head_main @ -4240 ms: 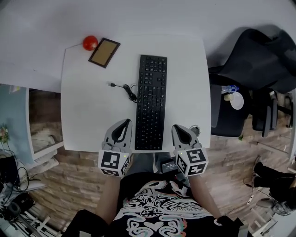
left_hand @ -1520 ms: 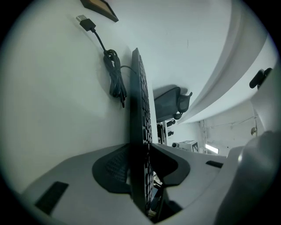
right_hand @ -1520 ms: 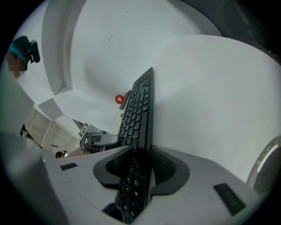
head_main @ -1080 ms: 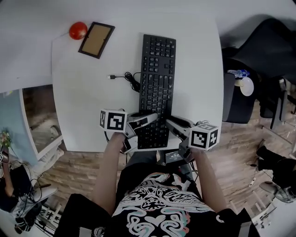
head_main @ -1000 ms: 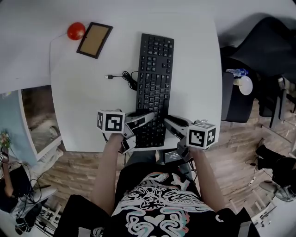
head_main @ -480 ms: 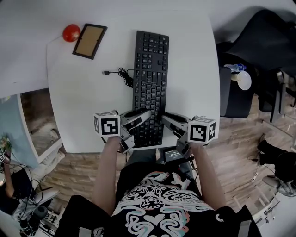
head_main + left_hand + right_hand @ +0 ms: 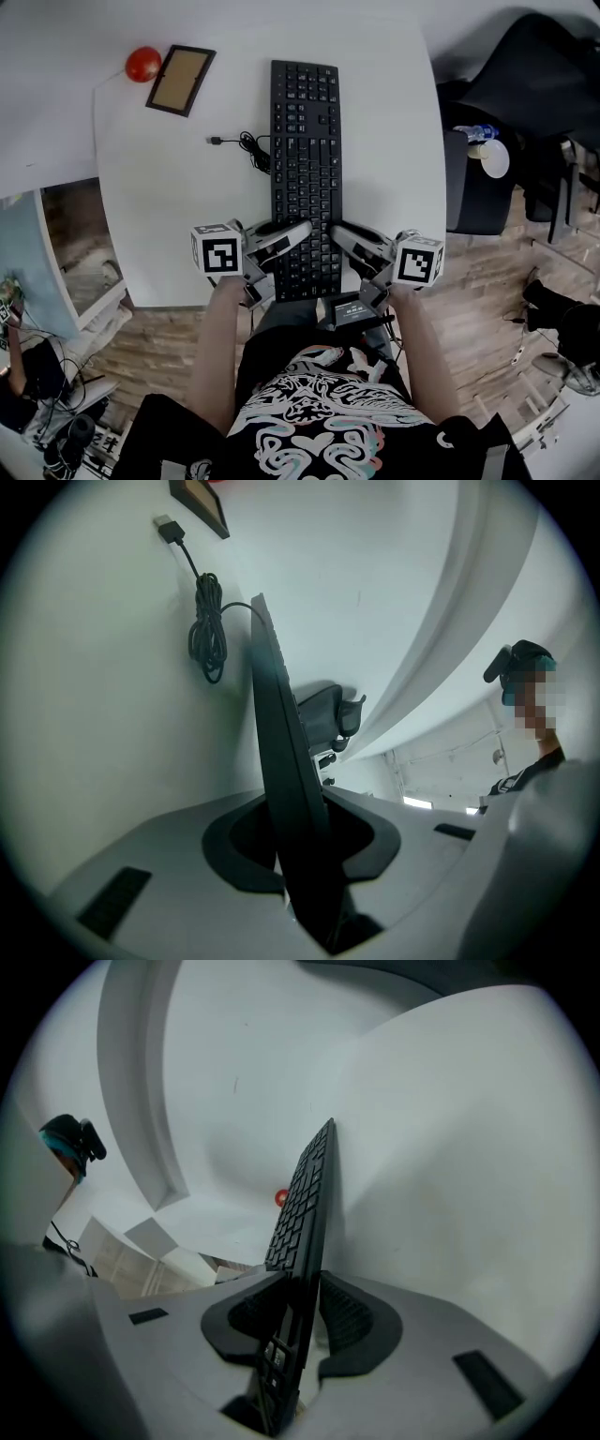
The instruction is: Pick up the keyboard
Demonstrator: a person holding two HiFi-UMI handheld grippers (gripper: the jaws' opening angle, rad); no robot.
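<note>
Currently keyboard (image 7: 305, 169) runs lengthwise along white bench (image 7: 159, 216). Near end is gripped at both long edges: left claw (image 7: 298, 228) clamped on it, right claw (image 7: 339, 232) just closed onto it. Near corners hidden behind claws; lift-off unclear.

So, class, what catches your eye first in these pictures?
The long black keyboard runs down the middle of the white table. Its near end is clamped by the left tool and the right tool, whose jaws have just been closing on it. A red ball sits at the far left corner.
</note>
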